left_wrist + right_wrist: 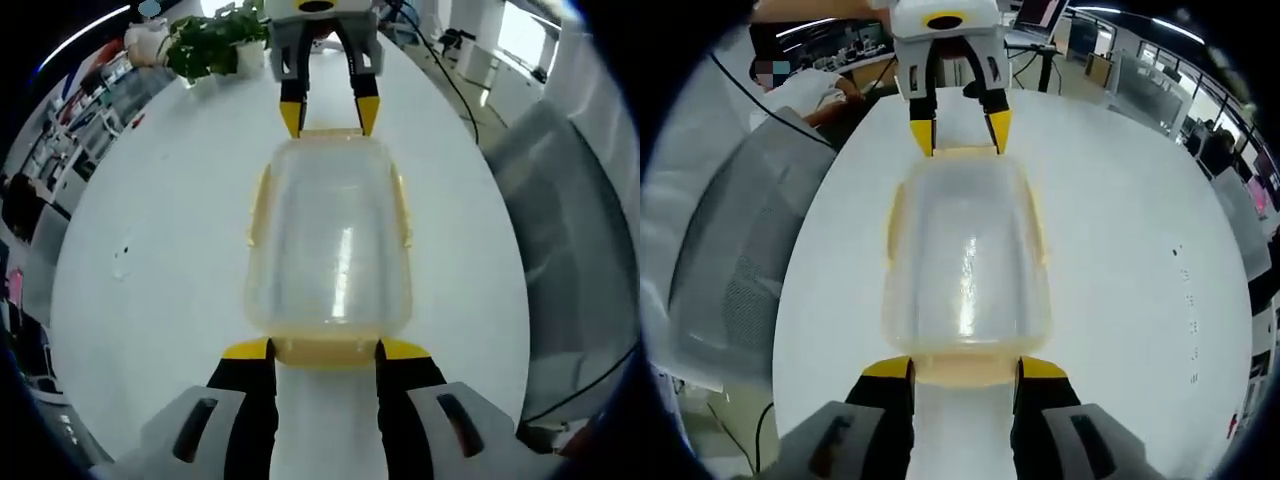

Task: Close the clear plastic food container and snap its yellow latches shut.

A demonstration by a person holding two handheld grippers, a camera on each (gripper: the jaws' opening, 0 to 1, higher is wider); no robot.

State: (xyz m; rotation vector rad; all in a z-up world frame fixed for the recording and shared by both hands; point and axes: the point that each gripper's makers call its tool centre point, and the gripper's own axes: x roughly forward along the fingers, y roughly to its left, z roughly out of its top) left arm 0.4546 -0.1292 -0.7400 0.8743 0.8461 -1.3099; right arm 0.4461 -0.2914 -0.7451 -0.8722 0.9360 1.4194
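The clear plastic container [330, 240] [965, 260] lies lengthwise on the white round table [150, 250] [1130, 250] with its lid on. Yellow latches run along its long sides [258, 205] [895, 225]. My left gripper [325, 350] is open at the near end, its yellow-tipped jaws standing either side of the yellow end latch [325, 352]. My right gripper [965, 368] is open at the opposite end, its jaws flanking that end's latch [965, 372]. Each gripper appears at the far end of the other's view: right gripper [329, 115], left gripper [960, 132].
A potted plant [215, 40] stands at the table's far edge. A grey mesh chair [570, 260] [730, 270] sits beside the table. A black cable [450, 80] trails over the tabletop. A person's white sleeve [810, 90] rests near the rim.
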